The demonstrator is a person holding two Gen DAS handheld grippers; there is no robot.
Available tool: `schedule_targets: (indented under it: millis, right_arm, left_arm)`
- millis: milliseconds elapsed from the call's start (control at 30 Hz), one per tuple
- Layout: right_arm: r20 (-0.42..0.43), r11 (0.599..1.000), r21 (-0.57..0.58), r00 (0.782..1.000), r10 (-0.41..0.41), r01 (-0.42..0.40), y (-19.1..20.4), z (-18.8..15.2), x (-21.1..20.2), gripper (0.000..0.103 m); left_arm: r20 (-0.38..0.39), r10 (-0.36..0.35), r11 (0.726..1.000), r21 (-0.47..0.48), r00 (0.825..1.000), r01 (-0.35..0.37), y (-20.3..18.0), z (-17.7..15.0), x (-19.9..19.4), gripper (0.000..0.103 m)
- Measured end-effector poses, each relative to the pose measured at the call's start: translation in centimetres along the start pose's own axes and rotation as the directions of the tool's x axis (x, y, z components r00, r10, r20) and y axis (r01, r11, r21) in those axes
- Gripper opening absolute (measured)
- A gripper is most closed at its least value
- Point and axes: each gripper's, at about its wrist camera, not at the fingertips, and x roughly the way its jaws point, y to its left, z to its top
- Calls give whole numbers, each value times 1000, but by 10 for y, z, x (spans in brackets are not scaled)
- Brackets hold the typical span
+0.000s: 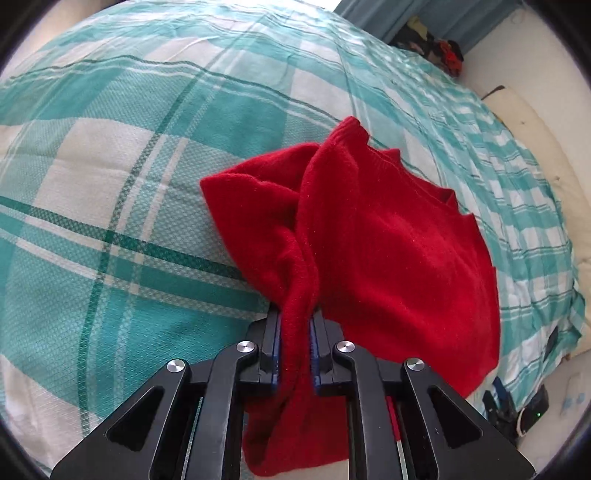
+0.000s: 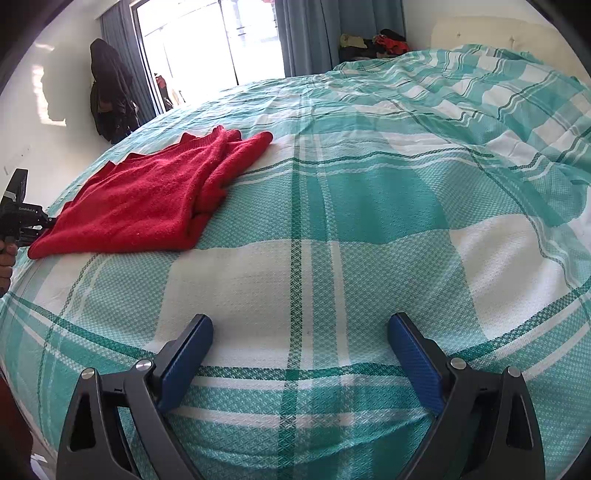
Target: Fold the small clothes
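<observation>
A red knitted sweater [image 1: 388, 251] lies on a bed with a teal and white checked cover [image 1: 110, 177]. My left gripper [image 1: 295, 314] is shut on a bunched edge of the sweater, and red cloth hangs down between and below its blue pads. In the right wrist view the same sweater [image 2: 147, 199] lies folded over at the bed's left side, with the left gripper [image 2: 22, 218] and a hand at its near left corner. My right gripper [image 2: 299, 354] stands open low over the bare cover, nothing between its fingers.
Blue curtains [image 2: 317, 33] and a bright window [image 2: 207, 44] stand behind the bed. A dark garment [image 2: 110, 92] hangs on the left wall. A pile of clothes [image 2: 376, 44] sits at the back. A cream headboard [image 2: 480, 33] is at the far right.
</observation>
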Motion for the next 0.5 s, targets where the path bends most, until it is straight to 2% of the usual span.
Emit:
schedule_targets:
  millis: [100, 167, 300, 400, 467, 500]
  right_arm:
    - [-7, 1000, 0, 1000, 1, -1, 0, 1, 1, 97]
    - [-11, 1000, 0, 1000, 4, -4, 1, 2, 2, 98]
    - [-18, 1000, 2, 1000, 10, -10, 1, 3, 3, 99]
    - [-23, 1000, 1, 1000, 16, -16, 2, 3, 3, 100]
    - [-24, 1000, 1, 1000, 17, -17, 1, 3, 3, 101]
    - [-24, 1000, 1, 1000, 18, -18, 1, 3, 3, 101]
  left_arm:
    - [25, 46, 999, -25, 999, -45, -20, 6, -28, 10]
    - [56, 73, 997, -14, 996, -72, -50, 15, -49, 10]
    - [115, 70, 988, 129, 991, -85, -149, 24, -69, 9]
    - [122, 52, 964, 255, 991, -82, -230, 12, -51, 10]
    - [98, 30, 958, 282, 995, -57, -267, -1, -23, 10]
    - [84, 19, 957, 287, 996, -43, -283, -9, -2, 14]
